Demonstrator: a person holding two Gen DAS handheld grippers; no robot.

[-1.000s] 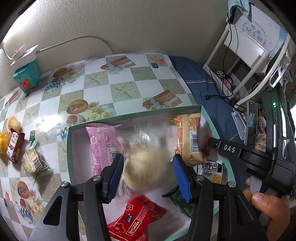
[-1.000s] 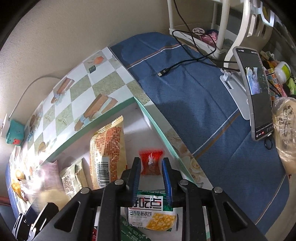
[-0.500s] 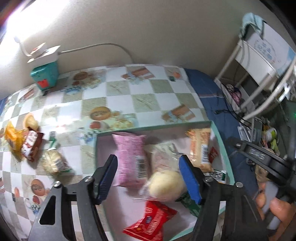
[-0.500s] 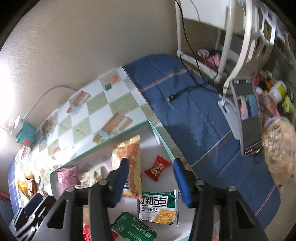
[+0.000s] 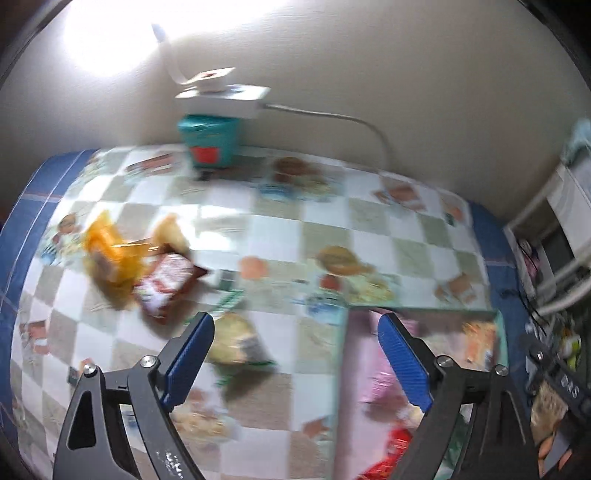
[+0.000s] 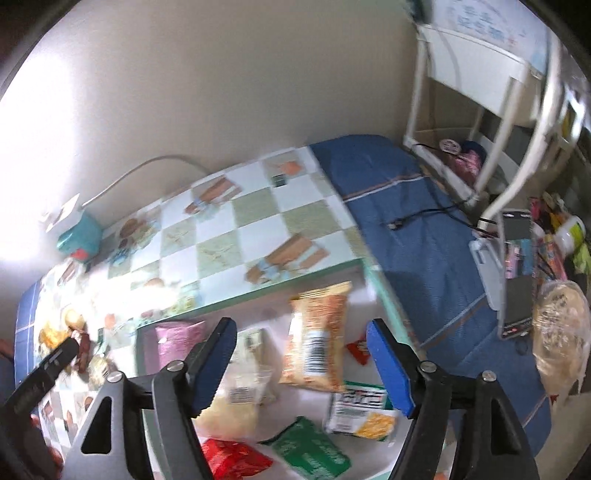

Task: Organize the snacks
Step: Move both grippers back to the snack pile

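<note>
A plain beige wall (image 6: 229, 88) is running behind the table, and strong light is washing out its upper left part (image 5: 110, 33) in both views. A checkered tablecloth (image 5: 280, 236) printed with food pictures is covering the middle of the table, while a blue cloth (image 6: 417, 236) is lying along its right side. At the back, a teal box (image 5: 208, 142) is standing against the wall with a white power strip (image 5: 221, 96) sitting on top, its white cable (image 5: 347, 118) curving along the wall. A white shelf rack (image 6: 491, 122) is standing at the right, a black cable (image 6: 428, 214) is trailing from it across the blue cloth.
</note>
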